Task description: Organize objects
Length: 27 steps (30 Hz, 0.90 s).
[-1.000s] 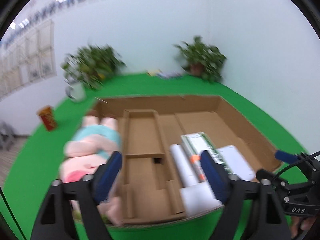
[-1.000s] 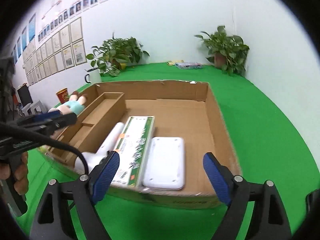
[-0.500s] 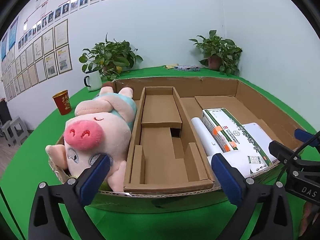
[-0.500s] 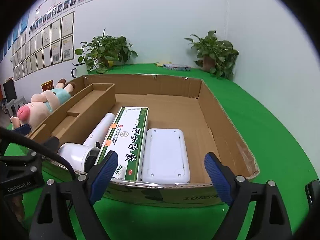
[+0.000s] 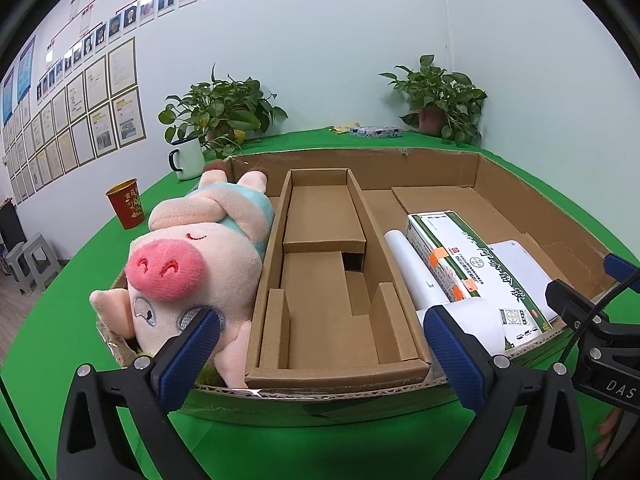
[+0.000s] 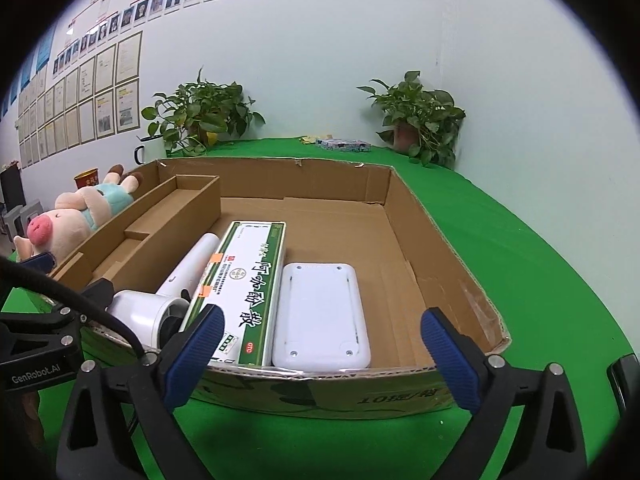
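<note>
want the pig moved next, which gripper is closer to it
Left. The left gripper has one finger right by the plush pig; the right gripper faces the white device, well away.

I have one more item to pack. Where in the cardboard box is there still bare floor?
Bare floor lies behind the white flat device and green-and-white medicine box, up to the cardboard box's far wall, plus a strip along its right wall. The cardboard insert tray is empty. The front is crowded: hair dryer, medicine box, device side by side. The plush pig fills the left edge.
</note>
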Available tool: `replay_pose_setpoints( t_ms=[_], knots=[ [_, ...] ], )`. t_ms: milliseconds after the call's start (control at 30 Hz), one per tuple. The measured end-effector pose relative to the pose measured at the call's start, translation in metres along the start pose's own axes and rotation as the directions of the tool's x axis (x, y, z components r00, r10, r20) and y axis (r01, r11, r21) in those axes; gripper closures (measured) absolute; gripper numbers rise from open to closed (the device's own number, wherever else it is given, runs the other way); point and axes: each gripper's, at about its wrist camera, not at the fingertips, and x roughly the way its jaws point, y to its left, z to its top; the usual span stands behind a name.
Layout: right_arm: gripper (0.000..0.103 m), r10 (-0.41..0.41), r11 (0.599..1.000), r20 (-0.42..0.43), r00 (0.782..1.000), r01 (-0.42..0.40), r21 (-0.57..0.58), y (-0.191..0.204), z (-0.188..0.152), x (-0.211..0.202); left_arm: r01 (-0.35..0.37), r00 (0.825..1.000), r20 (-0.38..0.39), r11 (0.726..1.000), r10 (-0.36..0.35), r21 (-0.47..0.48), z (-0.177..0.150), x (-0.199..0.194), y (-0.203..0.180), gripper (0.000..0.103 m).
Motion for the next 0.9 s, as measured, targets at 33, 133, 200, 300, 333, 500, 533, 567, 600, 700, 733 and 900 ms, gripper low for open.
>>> replay_pose_setpoints(
  t_ms=[33,133,200,300,333,500,533,567,600,700,733,900],
  knots=[
    [0.001,-0.005,1.000,-0.002,1.000,0.005,0.004,-0.0009,0.0000,0.0005,0.001,1.000,0.000,1.000,-0.001,0.000,-0.0001,0.0000,0.0001,0.000],
    [0.001,-0.002,1.000,-0.002,1.000,0.002,0.006,-0.0016,0.0000,0.0004,0.000,1.000,0.000,1.000,0.000,0.000,-0.0002,0.0001,-0.0002,0.000],
    [0.001,-0.002,1.000,-0.002,1.000,0.002,0.005,-0.0014,0.0001,0.0003,0.000,1.000,0.000,1.000,0.000,0.000,-0.0004,0.0003,-0.0004,0.000],
    [0.001,-0.002,1.000,-0.002,1.000,0.002,0.005,-0.0016,0.0001,0.0005,0.000,1.000,0.000,1.000,0.000,0.000,0.0000,0.0000,-0.0003,0.000],
    [0.001,-0.002,1.000,-0.002,1.000,0.002,0.005,-0.0015,0.0001,0.0005,0.000,1.000,0.000,1.000,0.000,0.000,0.0000,0.0000,-0.0003,0.000],
    [0.001,-0.002,1.000,-0.002,1.000,0.002,0.005,-0.0015,0.0002,0.0003,0.000,1.000,0.000,1.000,0.000,-0.001,-0.0005,0.0006,-0.0007,0.000],
    [0.001,-0.002,1.000,-0.002,1.000,0.002,0.005,-0.0015,0.0001,0.0005,0.000,1.000,0.000,1.000,0.000,-0.001,-0.0003,0.0004,-0.0007,0.000],
    [0.001,-0.002,1.000,-0.002,1.000,0.002,0.005,-0.0015,0.0001,0.0005,0.000,1.000,0.000,1.000,0.000,-0.001,0.0001,0.0001,-0.0005,0.000],
    [0.001,-0.002,1.000,-0.002,1.000,0.002,0.005,-0.0014,0.0002,0.0002,0.000,1.000,0.000,1.000,0.000,-0.001,0.0000,0.0002,-0.0006,0.000],
    [0.001,-0.002,1.000,-0.002,1.000,0.002,0.005,-0.0015,0.0002,0.0002,0.000,1.000,0.000,1.000,0.000,-0.001,0.0000,0.0002,-0.0007,0.000],
    [0.001,-0.002,1.000,-0.002,1.000,0.002,0.005,-0.0016,0.0001,0.0004,0.000,1.000,0.000,1.000,0.000,-0.001,0.0000,0.0002,-0.0008,0.000],
    [0.001,-0.002,1.000,-0.002,1.000,0.002,0.005,-0.0018,0.0001,0.0004,0.000,1.000,0.000,1.000,0.000,-0.001,0.0000,0.0002,-0.0010,0.000]
  ],
)
